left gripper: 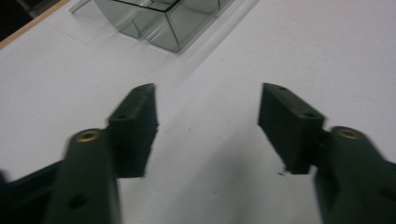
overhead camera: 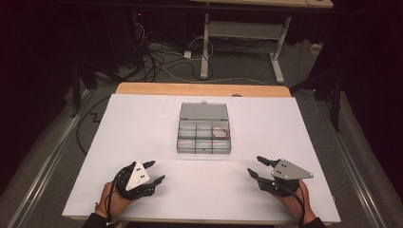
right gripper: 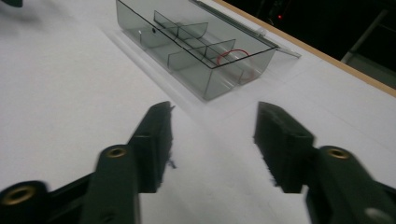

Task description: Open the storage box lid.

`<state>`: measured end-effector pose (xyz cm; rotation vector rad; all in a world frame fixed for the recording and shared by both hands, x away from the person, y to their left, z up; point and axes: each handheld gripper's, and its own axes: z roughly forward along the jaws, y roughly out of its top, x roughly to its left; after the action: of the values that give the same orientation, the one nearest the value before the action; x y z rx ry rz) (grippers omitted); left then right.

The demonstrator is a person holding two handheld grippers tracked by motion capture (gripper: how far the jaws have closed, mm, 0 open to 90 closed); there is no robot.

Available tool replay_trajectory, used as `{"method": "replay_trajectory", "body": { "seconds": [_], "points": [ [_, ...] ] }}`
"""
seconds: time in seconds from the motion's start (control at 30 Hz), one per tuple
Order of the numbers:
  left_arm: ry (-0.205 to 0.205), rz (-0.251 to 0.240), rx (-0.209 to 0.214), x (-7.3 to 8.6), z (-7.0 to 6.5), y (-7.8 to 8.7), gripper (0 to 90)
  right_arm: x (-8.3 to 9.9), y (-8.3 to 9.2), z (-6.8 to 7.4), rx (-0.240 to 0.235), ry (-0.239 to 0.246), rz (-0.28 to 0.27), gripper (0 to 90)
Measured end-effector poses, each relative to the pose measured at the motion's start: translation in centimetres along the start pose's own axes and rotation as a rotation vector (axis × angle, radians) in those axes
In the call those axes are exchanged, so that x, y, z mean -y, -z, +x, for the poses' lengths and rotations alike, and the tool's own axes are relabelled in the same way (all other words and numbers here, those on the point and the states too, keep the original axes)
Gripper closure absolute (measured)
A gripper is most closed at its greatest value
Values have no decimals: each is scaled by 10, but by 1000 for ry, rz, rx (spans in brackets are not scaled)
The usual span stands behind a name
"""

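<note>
High view looks forward and down over the whole table. Both gripper views sit low and close, sharing the box.

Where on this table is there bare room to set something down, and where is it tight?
The white table top is bare left of the clear divided box and right of it out to the edge. The strip between the box and the left tool and right tool is also free. Crowded spots: the box and the near edge, where both hands rest.
</note>
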<state>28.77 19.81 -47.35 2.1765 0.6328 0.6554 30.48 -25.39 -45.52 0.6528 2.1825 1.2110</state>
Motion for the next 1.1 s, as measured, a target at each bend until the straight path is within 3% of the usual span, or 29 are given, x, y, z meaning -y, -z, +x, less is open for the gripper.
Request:
{"method": "replay_trajectory", "body": {
  "seconds": [0.03,0.23,0.4,0.57,0.8,1.1],
  "points": [
    [0,1,-3,0,0,1,517,0,-1,1,-4,8,6,548],
    [18,-3,6,0,1,3,657,-3,0,2,-44,30,15,738],
    [4,7,17,1,3,4,775,-4,1,1,-34,36,22,874],
    [6,19,31,1,3,4,876,-4,0,0,-32,51,33,900],
    [14,29,48,2,3,3,876,-3,-3,-2,-27,50,45,900],
    [16,39,40,5,2,2,876,-1,-7,-4,-20,49,59,900]
  ]
}}
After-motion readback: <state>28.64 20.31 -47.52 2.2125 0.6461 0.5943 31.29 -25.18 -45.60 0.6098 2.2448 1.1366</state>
